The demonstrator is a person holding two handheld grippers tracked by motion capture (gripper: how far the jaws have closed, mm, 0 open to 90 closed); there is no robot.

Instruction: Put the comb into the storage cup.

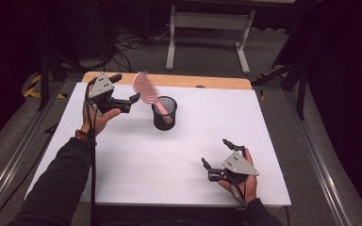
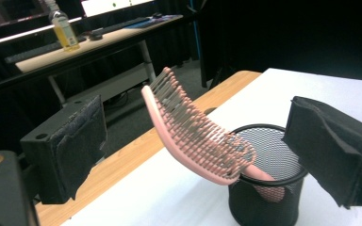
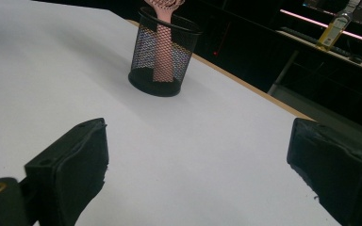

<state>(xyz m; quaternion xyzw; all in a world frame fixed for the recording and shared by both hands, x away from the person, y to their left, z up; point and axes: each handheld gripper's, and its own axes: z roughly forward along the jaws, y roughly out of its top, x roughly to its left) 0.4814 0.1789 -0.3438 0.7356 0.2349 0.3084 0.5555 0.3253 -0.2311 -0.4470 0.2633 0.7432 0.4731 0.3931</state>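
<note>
Hairbrush [image 1: 145,89] and mesh cup [image 1: 164,114] are the things of the work here, but I begin with the biggest thing. That is the white table top [image 1: 136,160], which has a wooden edge [image 1: 217,82] along its far side. On this white top, near the far side and a little left of the middle, stands the black mesh cup, upright. The pink hairbrush stands in the cup with its handle down; through the mesh in the right gripper view the handle [image 3: 162,52] reaches to the bottom of the cup [image 3: 162,59]. The head of the brush leans out over the rim toward the left and the far side, and in the left gripper view its bristles [image 2: 193,127] face up and toward the camera.

The left gripper [image 1: 122,101] is held in the air just beside the head of the brush, at the left of the cup. Its jaws are wide apart, one on each side of the brush in its own view, and they do not touch the brush or the cup [image 2: 264,188].

The right gripper [image 1: 215,157] is low at the near right part of the table, well apart from the cup. Its jaws are also spread wide and nothing is between them, only the bare white top.

Behind the table, a yellow bottle [image 2: 63,30] stands on a desk [image 2: 99,44].
</note>
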